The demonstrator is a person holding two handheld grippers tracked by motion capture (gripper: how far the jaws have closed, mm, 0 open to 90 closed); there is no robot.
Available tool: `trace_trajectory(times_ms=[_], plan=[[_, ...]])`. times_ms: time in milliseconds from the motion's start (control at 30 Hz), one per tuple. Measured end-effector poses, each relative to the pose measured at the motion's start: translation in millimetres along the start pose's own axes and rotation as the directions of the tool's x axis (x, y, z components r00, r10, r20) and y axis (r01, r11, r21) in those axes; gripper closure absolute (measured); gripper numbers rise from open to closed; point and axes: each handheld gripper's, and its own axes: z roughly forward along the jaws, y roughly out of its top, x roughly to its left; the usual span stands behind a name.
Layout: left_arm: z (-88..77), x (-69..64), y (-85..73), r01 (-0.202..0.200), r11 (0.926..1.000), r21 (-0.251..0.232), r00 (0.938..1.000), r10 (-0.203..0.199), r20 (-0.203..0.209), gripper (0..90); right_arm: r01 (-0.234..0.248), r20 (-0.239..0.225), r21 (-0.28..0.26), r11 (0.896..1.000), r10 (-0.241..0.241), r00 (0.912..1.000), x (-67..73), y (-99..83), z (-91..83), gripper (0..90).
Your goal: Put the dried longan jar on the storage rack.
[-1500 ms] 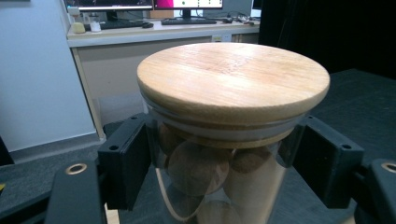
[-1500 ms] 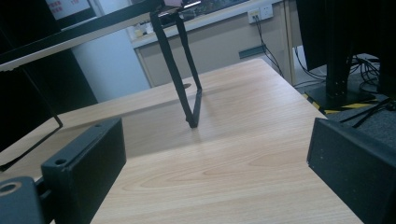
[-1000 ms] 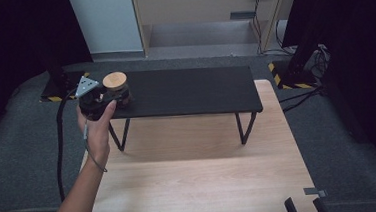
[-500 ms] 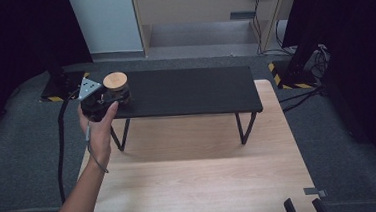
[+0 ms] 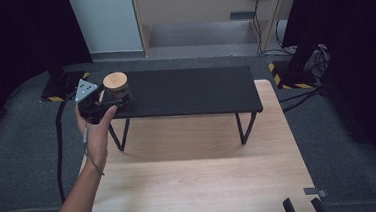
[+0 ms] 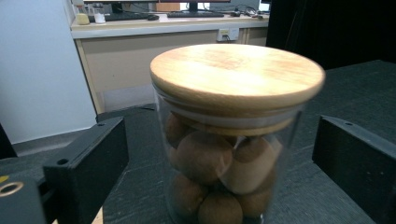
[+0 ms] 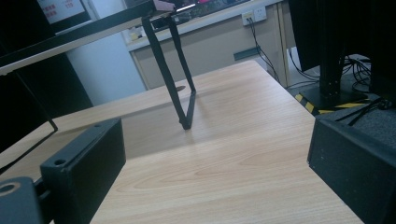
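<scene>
Over at the far left of the high view, the person's left hand holds the left gripper up against the near left end of the black raised shelf, and right there on that shelf stands the glass jar, upright, its round wooden lid on top. From up here the jar's contents can't be made out, but the left gripper view brings it close: brown balls piled inside the clear glass, the wooden lid seated flat, and the left gripper with its jaws standing wide to either side of the jar, daylight showing between each pad and the glass. Those jaws have just been opening, with the jar between them and now free of the pads, standing on its own on the dark shelf top. Moving right, the right gripper view gives what the high one barely hints at: the right gripper low over the light wooden table, jaws spread wide with nothing between them, looking under the shelf at one of its thin black legs. In the high view the tips of it just peek in at the bottom right edge.
</scene>
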Motion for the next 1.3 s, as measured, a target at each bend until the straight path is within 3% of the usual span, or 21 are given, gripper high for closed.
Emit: trace_trajectory(times_ms=[67,467,800,1300], plan=[[-5.6,-1.7,0.9,-0.012,0.9999,-0.001,0.9999,0.012,-0.005,2.1,0.002,-0.003,0.0,1.0,-0.002,1.0,0.4,0.3,0.4,4.4],[-45.3,-6.4,-5.4,0.004,0.9993,-0.038,0.9999,-0.004,-0.015,2.2,0.006,-0.023,0.007,1.0,-0.006,0.9997,2.5,1.4,5.5,4.2],[-73.0,-10.3,-13.2,0.018,0.9988,-0.046,0.9998,-0.018,0.005,2.6,0.01,-0.044,0.015,1.0,-0.009,0.999,5.5,1.9,10.1,4.1],[-117.1,-24.6,-52.0,0.027,0.9978,-0.061,0.9996,-0.028,-0.009,1.2,0.015,-0.071,0.023,1.0,-0.013,0.9974,9.8,1.7,17.5,3.9]])
